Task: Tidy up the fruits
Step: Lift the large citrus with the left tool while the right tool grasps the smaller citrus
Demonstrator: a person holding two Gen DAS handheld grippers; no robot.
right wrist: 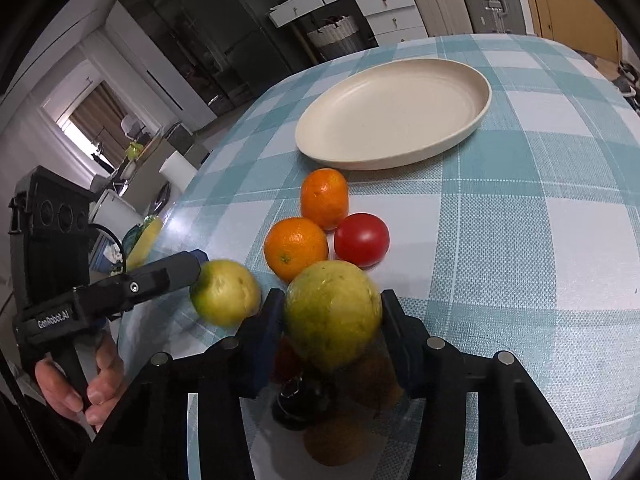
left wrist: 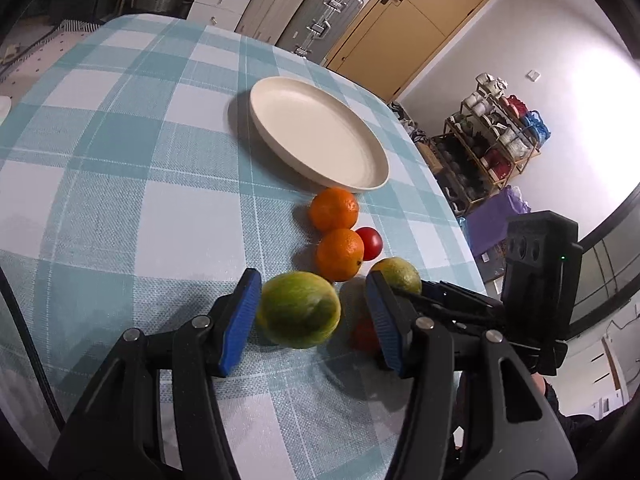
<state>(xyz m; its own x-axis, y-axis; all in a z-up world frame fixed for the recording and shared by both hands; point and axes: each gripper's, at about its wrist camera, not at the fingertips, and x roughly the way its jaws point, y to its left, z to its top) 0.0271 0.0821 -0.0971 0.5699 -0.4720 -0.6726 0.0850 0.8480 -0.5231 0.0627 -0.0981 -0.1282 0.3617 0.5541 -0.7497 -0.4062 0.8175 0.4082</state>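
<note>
While the right tongs are pressing both fingers against a green-yellow fruit and gripping it low over the surface, the left tongs are standing partly apart around a second green-yellow fruit. That second fruit is leaning on one blue pad, and a strip of shadow is showing between it and the other pad, so it is sitting between the fingers without being squeezed. A person's hand is wrapping the handle of the left tongs. Just beyond the two green-yellow fruits, a near orange is touching a far orange, and a red tomato is sitting close beside them. Another red fruit is lying mostly hidden below the tongs. Farther out, a cream plate is sitting on the blue-and-white checked cloth with nothing on it, the far orange lying near its rim.
</note>
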